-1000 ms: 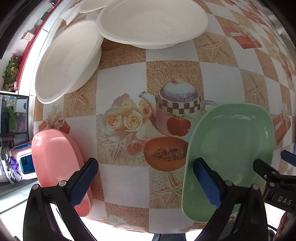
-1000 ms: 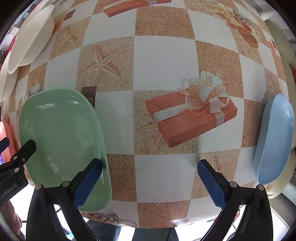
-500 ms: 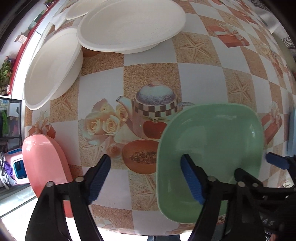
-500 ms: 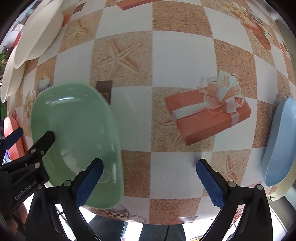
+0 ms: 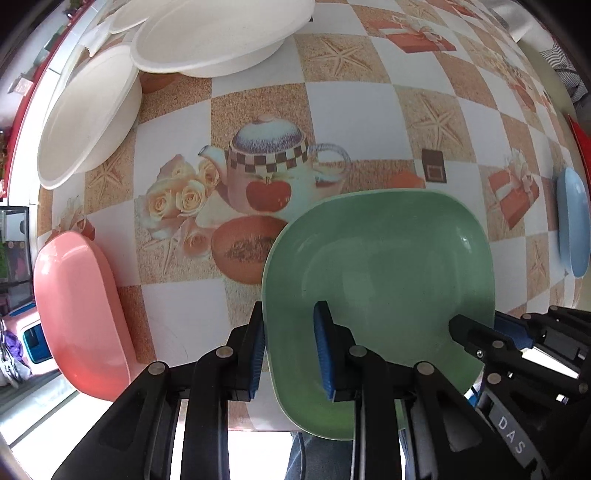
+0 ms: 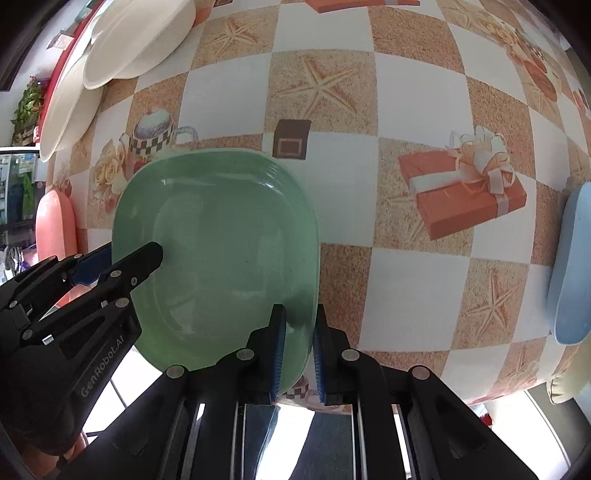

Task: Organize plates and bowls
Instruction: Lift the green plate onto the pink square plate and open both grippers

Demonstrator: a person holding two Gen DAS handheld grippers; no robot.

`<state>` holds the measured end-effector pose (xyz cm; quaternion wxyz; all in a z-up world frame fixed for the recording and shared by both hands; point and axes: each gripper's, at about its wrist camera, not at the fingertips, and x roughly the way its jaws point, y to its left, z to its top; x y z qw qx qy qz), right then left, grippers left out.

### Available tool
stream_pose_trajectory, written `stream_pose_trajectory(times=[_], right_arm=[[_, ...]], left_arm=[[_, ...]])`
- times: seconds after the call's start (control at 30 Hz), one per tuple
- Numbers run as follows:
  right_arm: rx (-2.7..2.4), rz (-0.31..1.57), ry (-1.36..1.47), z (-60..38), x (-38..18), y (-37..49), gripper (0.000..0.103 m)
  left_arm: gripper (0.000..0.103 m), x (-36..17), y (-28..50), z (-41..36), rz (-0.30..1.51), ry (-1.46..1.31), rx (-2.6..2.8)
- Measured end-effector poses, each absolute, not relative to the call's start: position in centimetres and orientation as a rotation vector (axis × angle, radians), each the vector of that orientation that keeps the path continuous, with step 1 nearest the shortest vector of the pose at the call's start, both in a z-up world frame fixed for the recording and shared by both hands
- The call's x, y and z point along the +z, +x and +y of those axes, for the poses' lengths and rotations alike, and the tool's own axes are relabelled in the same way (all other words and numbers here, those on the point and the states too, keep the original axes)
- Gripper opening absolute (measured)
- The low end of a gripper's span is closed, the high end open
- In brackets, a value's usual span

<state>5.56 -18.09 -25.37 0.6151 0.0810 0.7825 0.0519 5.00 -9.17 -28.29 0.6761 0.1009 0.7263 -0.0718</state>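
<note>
While held: both hand-held grippers pinch the green plate (image 5: 384, 266) rim.
Left hand-held gripper (image 5: 290, 352): narrow, clamping rim.
Right hand-held gripper (image 6: 298, 350): likewise.
Risk: uneven pull tilts plate, slipping.

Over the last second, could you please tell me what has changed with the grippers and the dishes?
Both grippers closed from wide open onto the green plate: the left gripper now pinches its left rim, the right gripper its right rim. The pink plate, blue plate and white plates have not visibly moved on the table.
</note>
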Motion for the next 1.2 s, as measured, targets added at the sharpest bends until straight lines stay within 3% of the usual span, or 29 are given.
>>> stream_pose_trajectory(times=[0.93,1.2], right_arm=[[0.26,1.749,0.059,-7.1,-21.2,8.9,0.016],[0.319,1.714,0.044,-2.9,-21.2,9.0,0.016]], left_arm=[[0.028,-21.6,2.9,-0.1,1.547,0.15,-0.032],[0.028,-19.7,3.6,6.0,1.518,0.133,0.029]])
